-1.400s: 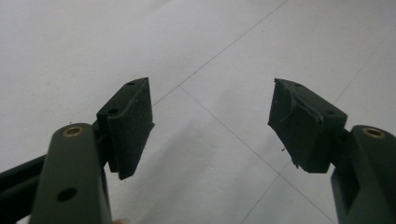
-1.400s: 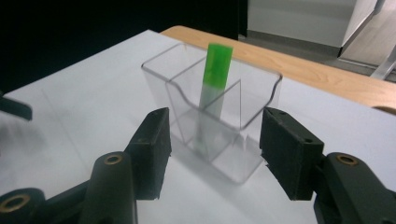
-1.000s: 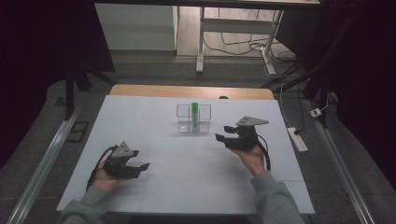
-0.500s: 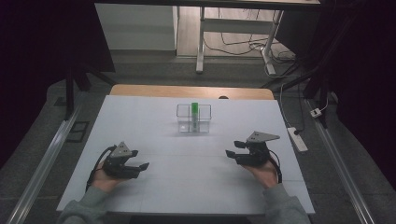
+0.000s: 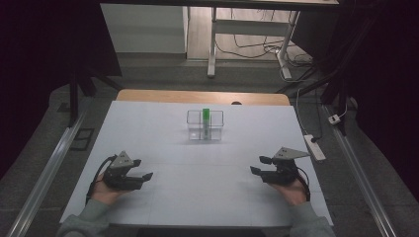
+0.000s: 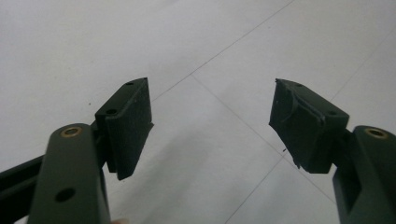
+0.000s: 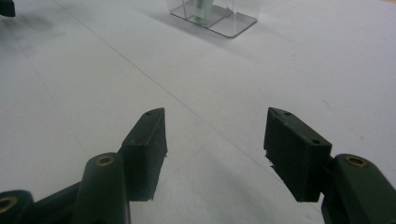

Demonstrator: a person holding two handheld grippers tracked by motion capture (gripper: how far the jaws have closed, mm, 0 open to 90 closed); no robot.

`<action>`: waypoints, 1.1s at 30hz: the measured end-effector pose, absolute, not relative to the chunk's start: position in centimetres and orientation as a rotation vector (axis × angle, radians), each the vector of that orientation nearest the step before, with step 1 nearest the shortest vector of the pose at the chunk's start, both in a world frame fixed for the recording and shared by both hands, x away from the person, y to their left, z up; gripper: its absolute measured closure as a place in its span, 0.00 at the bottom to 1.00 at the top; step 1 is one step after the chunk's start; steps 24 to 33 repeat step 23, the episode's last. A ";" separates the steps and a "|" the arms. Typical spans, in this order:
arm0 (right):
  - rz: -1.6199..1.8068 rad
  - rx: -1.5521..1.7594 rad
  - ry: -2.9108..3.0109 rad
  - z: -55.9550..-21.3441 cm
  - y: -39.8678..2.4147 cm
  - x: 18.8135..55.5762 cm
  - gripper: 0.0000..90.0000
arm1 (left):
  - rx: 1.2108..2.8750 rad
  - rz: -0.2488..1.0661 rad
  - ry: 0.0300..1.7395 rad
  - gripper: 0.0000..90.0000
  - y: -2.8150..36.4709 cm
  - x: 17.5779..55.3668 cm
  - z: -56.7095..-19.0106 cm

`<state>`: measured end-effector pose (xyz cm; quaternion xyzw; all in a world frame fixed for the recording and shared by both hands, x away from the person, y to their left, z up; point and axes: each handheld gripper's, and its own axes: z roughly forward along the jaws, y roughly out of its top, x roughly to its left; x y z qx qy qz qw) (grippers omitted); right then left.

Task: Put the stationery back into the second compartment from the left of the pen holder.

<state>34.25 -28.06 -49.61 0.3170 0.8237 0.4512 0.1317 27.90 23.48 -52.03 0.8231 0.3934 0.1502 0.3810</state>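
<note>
My left gripper (image 5: 141,176) rests low over the white table (image 5: 163,128), jaws apart and empty. My right gripper (image 5: 260,165) has just been opening, with nothing between its jaws. The green tube (image 5: 205,122) stands upright in the clear rack (image 5: 205,126), well apart from both.

right claw (image 5: 260,165) drawn back from the clear box (image 5: 205,126), lower, jaws opening, empty

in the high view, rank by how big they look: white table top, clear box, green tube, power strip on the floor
1. white table top
2. clear box
3 and 4. power strip and green tube look alike in size, and the strip lies lower, farther from the camera, so no ranking.
</note>
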 end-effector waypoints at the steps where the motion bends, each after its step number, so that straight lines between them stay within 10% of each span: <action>1: 1.304 0.923 2.389 -49.7 -28.2 34.2 0.43 | 2.098 0.384 1.007 0.33 23.5 27.9 -52.0; 33: 1.273 0.914 2.389 -50.0 -28.6 33.9 0.43 | 2.096 0.379 1.005 0.33 23.6 27.9 -52.0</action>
